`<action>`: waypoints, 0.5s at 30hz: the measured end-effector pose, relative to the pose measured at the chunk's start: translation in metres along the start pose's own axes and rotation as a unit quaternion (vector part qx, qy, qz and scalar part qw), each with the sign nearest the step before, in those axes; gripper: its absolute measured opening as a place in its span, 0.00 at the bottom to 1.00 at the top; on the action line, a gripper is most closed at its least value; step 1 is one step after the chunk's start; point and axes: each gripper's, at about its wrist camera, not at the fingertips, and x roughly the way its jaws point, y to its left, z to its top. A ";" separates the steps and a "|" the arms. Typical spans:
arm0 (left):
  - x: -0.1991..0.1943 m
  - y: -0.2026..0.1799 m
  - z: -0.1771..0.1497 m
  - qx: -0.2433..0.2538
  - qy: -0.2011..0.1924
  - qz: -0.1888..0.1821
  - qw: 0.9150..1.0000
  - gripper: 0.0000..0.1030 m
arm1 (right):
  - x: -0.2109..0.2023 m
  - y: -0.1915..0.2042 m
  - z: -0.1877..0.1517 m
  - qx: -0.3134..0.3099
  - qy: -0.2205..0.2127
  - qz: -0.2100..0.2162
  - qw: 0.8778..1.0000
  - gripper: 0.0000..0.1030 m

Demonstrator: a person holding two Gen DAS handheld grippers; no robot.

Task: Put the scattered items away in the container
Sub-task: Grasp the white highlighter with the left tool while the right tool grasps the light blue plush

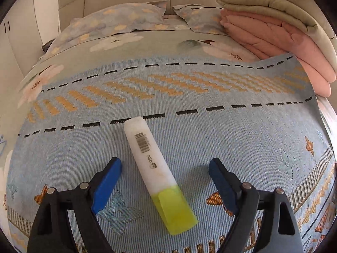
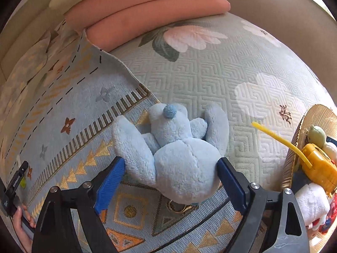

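Left tool (image 1: 165,166) is wide open around the pen (image 1: 157,172), holding nothing. Right tool (image 2: 170,168) squeezes the bunny (image 2: 174,154); its soft fur could slip out.

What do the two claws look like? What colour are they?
Both look the same. The left claw and right claw each have two black plastic arms with triangle cut-outs and round silver rivets. Their fingers wear bright blue ribbed pads. No cables or sleeves show.
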 end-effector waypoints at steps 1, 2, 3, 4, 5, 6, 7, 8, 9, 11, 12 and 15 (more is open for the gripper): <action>0.000 -0.001 0.000 0.001 -0.002 0.000 1.000 0.81 | 0.003 -0.001 0.002 0.001 -0.004 0.001 1.000 0.88; 0.000 -0.001 0.000 0.003 -0.005 -0.001 1.000 0.81 | 0.006 -0.001 0.005 0.002 -0.006 0.002 1.000 0.89; 0.000 -0.002 -0.001 0.005 -0.007 -0.003 1.000 0.80 | 0.010 -0.001 0.007 0.001 -0.006 0.001 1.000 0.90; -0.001 -0.002 -0.001 0.006 -0.009 -0.006 1.000 0.78 | 0.013 -0.002 0.008 -0.001 -0.004 -0.001 1.000 0.90; -0.002 -0.002 -0.002 0.006 -0.013 -0.011 1.000 0.70 | 0.016 -0.002 0.009 -0.003 -0.003 -0.003 1.000 0.90; -0.004 -0.002 -0.002 0.007 -0.016 -0.015 1.000 0.66 | 0.019 -0.002 0.010 -0.007 -0.001 -0.005 1.000 0.90; -0.005 -0.001 -0.002 0.007 -0.019 -0.019 1.000 0.54 | 0.022 -0.001 0.010 -0.012 0.001 -0.007 1.000 0.92; -0.006 -0.001 -0.003 0.007 -0.021 -0.024 0.999 0.39 | 0.023 0.001 0.010 -0.019 0.002 -0.011 1.000 0.93; -0.007 0.000 -0.003 0.008 -0.022 -0.029 0.999 0.32 | 0.024 0.002 0.009 -0.027 -0.001 -0.015 1.000 0.93; -0.008 0.000 -0.002 0.010 -0.022 -0.038 0.999 0.20 | 0.026 0.007 0.006 -0.044 -0.003 -0.028 0.999 0.93; -0.009 0.000 -0.003 0.009 -0.022 -0.043 0.999 0.20 | 0.027 0.009 0.004 -0.056 -0.003 -0.037 0.998 0.93; -0.012 0.000 -0.003 0.010 -0.017 -0.057 0.998 0.20 | 0.033 0.017 -0.001 -0.092 0.001 -0.066 0.994 0.93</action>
